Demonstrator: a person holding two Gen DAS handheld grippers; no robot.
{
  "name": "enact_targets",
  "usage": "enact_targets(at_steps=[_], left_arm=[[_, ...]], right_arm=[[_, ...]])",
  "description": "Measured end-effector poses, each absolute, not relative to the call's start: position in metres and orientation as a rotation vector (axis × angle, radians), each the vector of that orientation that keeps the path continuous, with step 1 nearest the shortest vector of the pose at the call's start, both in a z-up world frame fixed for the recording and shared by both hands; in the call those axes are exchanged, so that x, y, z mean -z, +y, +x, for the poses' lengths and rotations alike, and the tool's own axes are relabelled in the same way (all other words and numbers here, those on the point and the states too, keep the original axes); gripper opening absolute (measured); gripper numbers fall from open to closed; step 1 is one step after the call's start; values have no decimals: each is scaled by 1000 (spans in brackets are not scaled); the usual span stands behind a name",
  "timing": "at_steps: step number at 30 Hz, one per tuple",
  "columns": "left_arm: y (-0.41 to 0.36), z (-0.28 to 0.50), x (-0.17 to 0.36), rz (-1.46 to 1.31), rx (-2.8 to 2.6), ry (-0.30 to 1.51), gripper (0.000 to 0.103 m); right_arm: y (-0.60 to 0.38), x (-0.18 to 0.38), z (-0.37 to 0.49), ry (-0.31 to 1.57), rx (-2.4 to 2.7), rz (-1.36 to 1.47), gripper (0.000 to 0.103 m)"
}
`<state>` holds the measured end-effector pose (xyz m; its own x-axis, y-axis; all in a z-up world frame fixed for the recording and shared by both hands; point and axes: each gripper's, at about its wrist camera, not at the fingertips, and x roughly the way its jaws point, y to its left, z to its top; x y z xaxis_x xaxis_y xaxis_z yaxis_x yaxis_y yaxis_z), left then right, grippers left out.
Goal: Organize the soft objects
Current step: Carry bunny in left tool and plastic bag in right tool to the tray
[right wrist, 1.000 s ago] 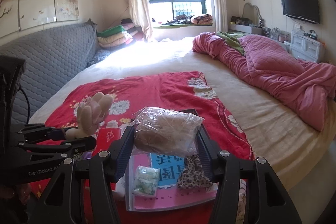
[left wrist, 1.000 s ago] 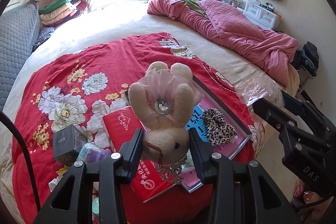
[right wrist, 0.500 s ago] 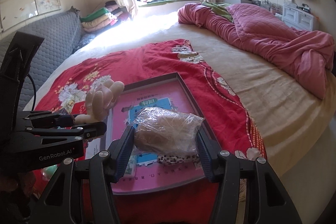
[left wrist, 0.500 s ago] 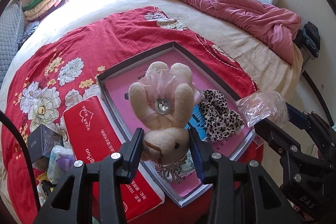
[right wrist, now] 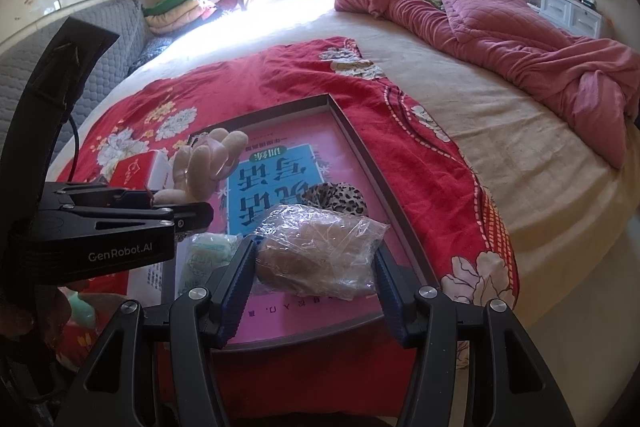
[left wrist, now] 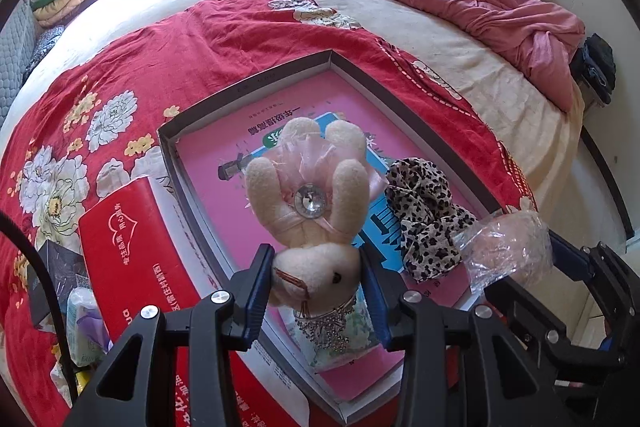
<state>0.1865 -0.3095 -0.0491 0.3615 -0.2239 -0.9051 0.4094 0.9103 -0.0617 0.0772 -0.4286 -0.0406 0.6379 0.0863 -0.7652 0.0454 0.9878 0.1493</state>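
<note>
Fingers clamped, 2 loads: left gripper [left wrist: 316, 277] on cream plush rabbit toy [left wrist: 310, 211], right gripper [right wrist: 314, 265] on crinkly clear plastic bag [right wrist: 320, 251], both above shallow grey-rimmed pink tray [right wrist: 360, 143]. Placing step; next, lower and release inside tray.

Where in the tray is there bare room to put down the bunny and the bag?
Free: the tray's far half, pink book cover between the rim and the leopard cloth. Crowded: the near end, with the cloth, a green packet and beaded jewelry.
</note>
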Motion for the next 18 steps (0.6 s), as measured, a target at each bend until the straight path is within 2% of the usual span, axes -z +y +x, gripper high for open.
enact_targets(at_steps=[11, 18], left_arm=[[-316, 202, 74, 188, 411, 1192, 43], [-322, 209, 79, 202, 431, 1188, 44]], right_arm=[[-417, 69, 84, 977, -76, 128, 59], [-416, 81, 91, 968, -37, 107, 59]])
